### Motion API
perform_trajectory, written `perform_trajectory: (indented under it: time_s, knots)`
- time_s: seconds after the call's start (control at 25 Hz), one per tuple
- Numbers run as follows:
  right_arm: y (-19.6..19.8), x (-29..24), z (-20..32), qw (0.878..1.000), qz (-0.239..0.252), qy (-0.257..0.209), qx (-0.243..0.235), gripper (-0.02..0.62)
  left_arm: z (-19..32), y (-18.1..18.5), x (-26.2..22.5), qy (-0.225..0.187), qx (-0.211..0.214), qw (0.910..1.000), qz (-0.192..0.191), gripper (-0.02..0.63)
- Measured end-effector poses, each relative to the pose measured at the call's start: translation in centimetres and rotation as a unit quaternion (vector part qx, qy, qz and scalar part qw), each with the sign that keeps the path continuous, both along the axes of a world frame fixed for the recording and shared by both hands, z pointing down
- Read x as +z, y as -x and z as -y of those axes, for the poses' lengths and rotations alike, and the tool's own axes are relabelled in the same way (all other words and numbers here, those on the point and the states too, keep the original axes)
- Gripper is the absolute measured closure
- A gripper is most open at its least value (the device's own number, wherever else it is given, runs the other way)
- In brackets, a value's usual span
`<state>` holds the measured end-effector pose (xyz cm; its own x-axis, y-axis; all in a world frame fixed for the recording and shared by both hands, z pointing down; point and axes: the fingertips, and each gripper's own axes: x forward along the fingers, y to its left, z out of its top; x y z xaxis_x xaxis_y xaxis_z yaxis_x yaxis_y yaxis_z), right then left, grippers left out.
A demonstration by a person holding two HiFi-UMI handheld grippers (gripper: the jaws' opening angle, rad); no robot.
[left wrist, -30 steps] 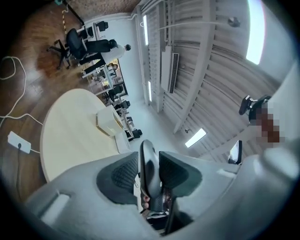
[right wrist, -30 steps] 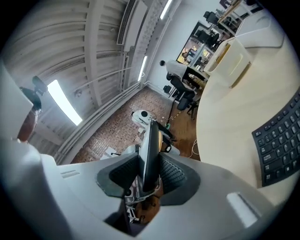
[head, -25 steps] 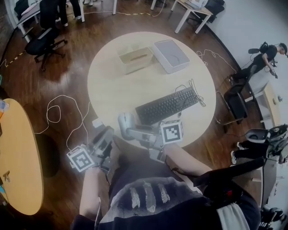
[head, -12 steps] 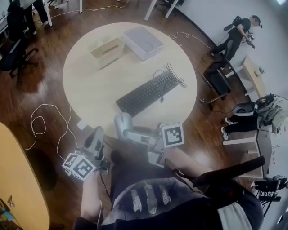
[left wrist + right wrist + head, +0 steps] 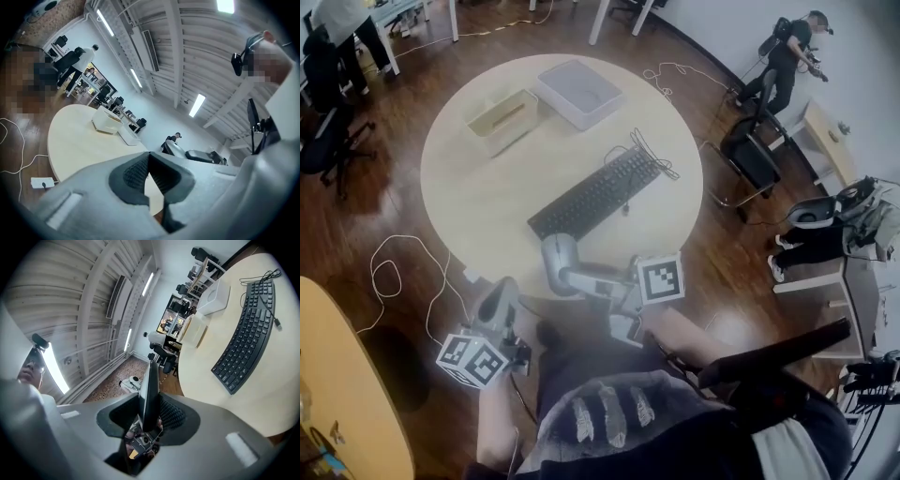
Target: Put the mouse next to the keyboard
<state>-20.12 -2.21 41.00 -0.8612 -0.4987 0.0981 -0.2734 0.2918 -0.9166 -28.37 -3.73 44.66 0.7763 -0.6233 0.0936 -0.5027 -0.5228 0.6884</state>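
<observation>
The round pale worktop [image 5: 487,187] filled the middle of my head view, with wooden floor all round it. At its far side sat a white flat box [image 5: 578,92], and just beside that an open beige box [image 5: 502,120]. The black keyboard [image 5: 595,192] lay slantwise nearer me, its cable bunched at its far end. My right tongs [image 5: 555,258] hung over the near rim of the worktop, close to the keyboard's near end but apart from it. My left tongs [image 5: 499,298] hung off the worktop, over the floor, clenched tight on nothing. The right tongs were clamped on a slim dark thing seen edge-on, which I took for the mouse [image 5: 150,390]. It stood upright between the pads, above the worktop.
</observation>
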Motion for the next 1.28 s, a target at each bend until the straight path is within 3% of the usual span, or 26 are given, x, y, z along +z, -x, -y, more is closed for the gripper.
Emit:
perform_trajectory:
  time_s: [0.28, 0.64, 0.88, 1.04, 1.16, 1.28]
  knots:
    - [-7.9, -0.8, 1.2, 0.999, 0.037, -0.023, 0.020, 0.463, 0.3, -7.0, -0.6, -0.033, 0.009, 0.9952, 0.092, 0.609]
    - [-22.1, -1.9, 0.0, 0.992, 0.123, -0.027, 0.014, 0.463, -0.5, -20.6, -2.7, -0.051, 0.000, 0.9818, 0.183, 0.609]
    - [-29.2, -2.2, -0.9, 0.985, 0.172, -0.027, -0.010, 0.463, -1.8, -25.9, -4.6, -0.062, -0.032, 0.9733, 0.219, 0.609]
    - [-31.3, -2.0, -1.2, 0.986, 0.161, -0.037, -0.027, 0.463, -3.0, -27.1, -3.9, -0.048, -0.041, 0.9690, 0.239, 0.609]
    - [-32.4, -2.2, -1.5, 0.984, 0.166, -0.057, -0.040, 0.463, -3.1, -28.6, -3.5, -0.039, -0.028, 0.9726, 0.228, 0.609]
    - [-33.6, -2.2, -1.7, 0.983, 0.171, -0.059, -0.033, 0.463, -2.1, -30.4, -3.2, -0.046, -0.010, 0.9695, 0.241, 0.609]
